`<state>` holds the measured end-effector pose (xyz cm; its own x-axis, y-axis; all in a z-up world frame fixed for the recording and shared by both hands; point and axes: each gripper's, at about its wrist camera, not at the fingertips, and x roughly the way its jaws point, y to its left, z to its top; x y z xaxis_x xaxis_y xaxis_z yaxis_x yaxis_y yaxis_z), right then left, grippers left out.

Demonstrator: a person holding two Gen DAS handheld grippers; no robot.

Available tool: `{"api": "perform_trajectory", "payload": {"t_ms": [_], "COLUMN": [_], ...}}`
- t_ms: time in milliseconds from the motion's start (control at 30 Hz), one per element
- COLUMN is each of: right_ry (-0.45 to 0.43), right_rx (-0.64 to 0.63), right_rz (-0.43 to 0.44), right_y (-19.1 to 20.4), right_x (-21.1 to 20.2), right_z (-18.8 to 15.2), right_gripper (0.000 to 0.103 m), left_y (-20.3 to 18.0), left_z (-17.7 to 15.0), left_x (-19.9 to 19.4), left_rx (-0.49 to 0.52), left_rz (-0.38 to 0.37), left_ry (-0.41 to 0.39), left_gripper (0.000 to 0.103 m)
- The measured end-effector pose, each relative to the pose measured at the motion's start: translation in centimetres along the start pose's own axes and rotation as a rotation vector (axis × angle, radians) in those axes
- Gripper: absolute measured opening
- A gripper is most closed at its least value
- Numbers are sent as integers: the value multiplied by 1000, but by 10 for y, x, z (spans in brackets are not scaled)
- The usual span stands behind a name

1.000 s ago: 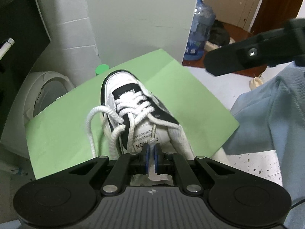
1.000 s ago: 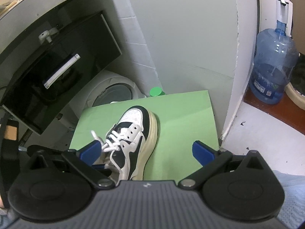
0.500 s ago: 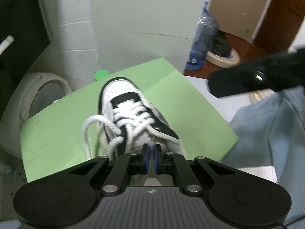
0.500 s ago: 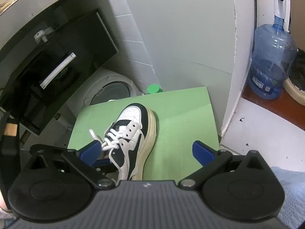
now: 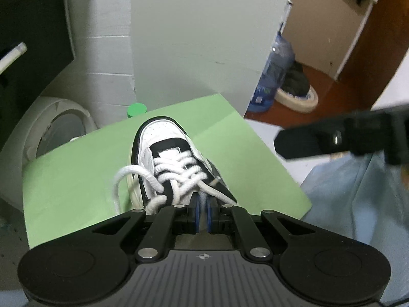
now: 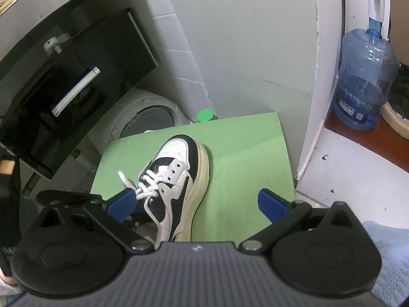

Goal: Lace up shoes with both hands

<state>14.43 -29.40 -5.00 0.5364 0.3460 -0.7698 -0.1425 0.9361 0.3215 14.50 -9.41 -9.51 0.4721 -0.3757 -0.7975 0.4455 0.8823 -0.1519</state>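
Black-and-white shoe sits on the green mat, toe pointing at the wall, white lace crossed over the tongue with a loose loop hanging off one side. Left gripper low at the shoe's collar, blue pads pressed together, pinching a lace strand. Right gripper off to the shoe's side, fingers spread wide, holding nothing; green cap and water jug beyond the mat.

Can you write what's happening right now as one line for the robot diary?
left gripper: shut on white shoelace | right gripper: open, empty | black-and-white sneaker: on green paper sheet | lacing unfinished
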Motion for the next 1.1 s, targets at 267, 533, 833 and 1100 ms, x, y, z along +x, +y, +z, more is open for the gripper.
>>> {"api": "perform_trajectory", "payload": {"t_ms": [267,533,833,1100], "right_ry": [177,197,238,195], "right_rx": [369,387,380,357], "right_rz": [266,291,195,177], "right_y": [-36,-23,-12,-4], "right_x": [33,51,71,64], "right_z": [5,15,15,13], "right_gripper": [28,24,14,2], "left_y": [-8,-6,-5,-4], "left_z": [-2,-4,-4,-4], "left_x": [6,0,1,-1], "left_rx": [46,48,53,37], "left_rz": [10,4,6,6], "left_ry": [-8,-27,-30,-22], "left_gripper": [5,5,4,11]}}
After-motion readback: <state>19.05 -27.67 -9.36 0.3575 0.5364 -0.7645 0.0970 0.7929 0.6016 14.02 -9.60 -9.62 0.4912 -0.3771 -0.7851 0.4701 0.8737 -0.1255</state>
